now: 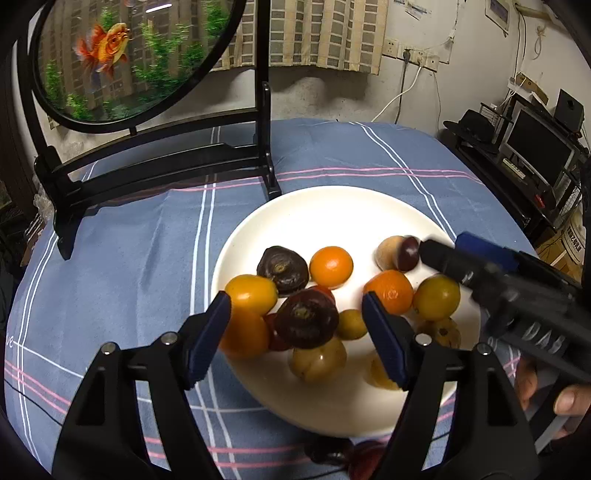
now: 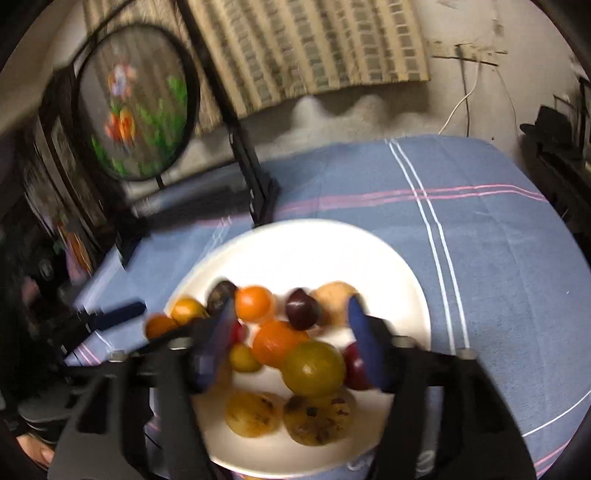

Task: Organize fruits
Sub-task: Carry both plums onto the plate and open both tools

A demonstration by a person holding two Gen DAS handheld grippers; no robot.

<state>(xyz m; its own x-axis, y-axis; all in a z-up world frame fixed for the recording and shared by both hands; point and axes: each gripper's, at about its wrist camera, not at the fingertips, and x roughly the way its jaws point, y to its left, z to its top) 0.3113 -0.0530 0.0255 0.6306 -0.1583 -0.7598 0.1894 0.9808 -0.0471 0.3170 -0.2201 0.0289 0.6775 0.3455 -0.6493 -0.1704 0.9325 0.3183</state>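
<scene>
the fruits sit heaped on a white plate (image 1: 332, 206) in the lower middle of the left wrist view, on a counter covered by a blue striped cloth (image 1: 129, 266). in that view i count two dark purple fruits (image 1: 282, 269), two round orange ones (image 1: 330, 266), a small dark red one (image 1: 410, 251) beside a pale tan one (image 1: 388, 253), and several yellow or yellow-orange ones (image 1: 436, 297); some are hidden behind the fingers, so the full count is unclear. two more dark fruits (image 1: 332, 452) lie off the plate at the bottom edge, on the cloth.

the left gripper (image 1: 295, 332) hovers over the near side of the heap, its blue-padded fingers (image 1: 207, 347) spread wide either side of a dark purple fruit, not pressing on it. the right gripper (image 2: 291, 347) stands wide too, over the orange and yellow-green fruits in the blurred right wrist view, gripping nothing; in the left view it enters from the right edge, a hand (image 1: 554, 395) behind it.

beyond the plate, upper left, a black stand (image 1: 155, 173) carries one round panel with a goldfish picture (image 1: 107, 48); its foot stands just beside the plate's far rim. a curtain (image 1: 325, 33) hangs behind.
</scene>
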